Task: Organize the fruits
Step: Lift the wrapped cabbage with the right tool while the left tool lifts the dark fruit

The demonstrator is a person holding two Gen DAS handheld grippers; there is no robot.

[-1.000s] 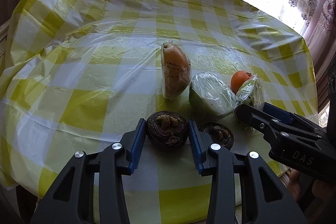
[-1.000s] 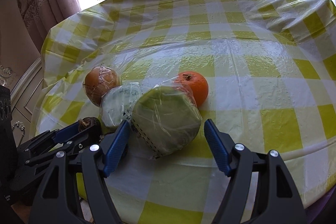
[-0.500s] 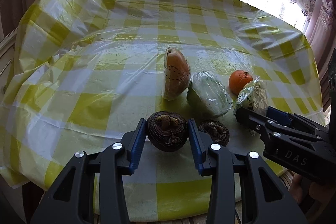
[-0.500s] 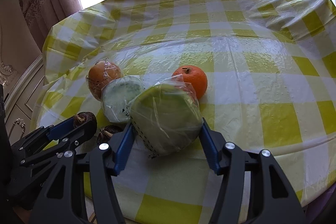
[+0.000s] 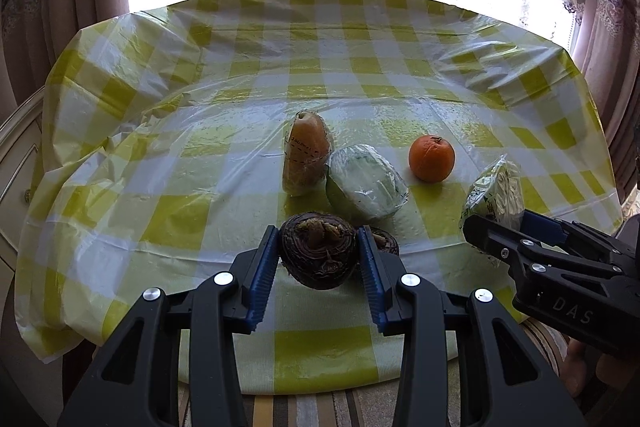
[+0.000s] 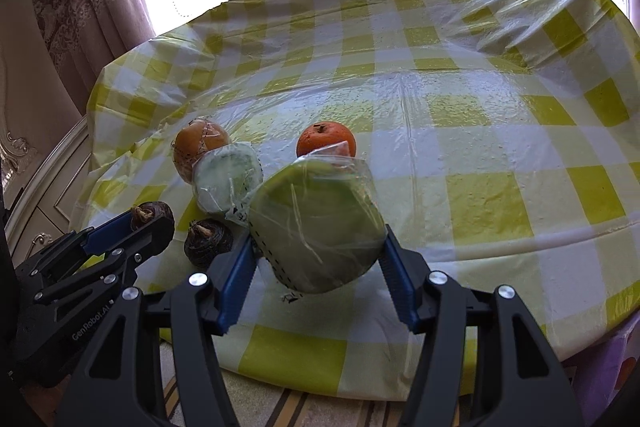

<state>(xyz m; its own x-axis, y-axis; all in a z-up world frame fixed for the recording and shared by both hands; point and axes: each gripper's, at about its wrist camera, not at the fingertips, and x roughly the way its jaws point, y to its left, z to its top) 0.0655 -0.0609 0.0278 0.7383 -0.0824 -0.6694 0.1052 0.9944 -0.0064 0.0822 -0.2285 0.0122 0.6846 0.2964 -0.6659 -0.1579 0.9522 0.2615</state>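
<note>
My left gripper (image 5: 318, 251) is shut on a dark brown water chestnut (image 5: 318, 253) and holds it above the table's near edge. A second dark chestnut (image 5: 385, 239) lies on the table just behind it; it also shows in the right wrist view (image 6: 207, 242). My right gripper (image 6: 318, 245) is shut on a plastic-wrapped green fruit half (image 6: 316, 223), lifted off the table; it shows at right in the left wrist view (image 5: 496, 193). A wrapped pale green half (image 5: 366, 181), a wrapped orange-brown fruit (image 5: 306, 159) and an orange (image 5: 431, 158) rest on the table.
The round table (image 5: 200, 215) has a yellow-and-white checked cloth under clear plastic. Its near edge lies just under both grippers. Curtains and a bright window stand behind. A cabinet (image 6: 44, 195) is at the left.
Both grippers have pulled back and up from the table. The left lifted its chestnut. The right closed on the wrapped green half and lifted it away from the orange.
</note>
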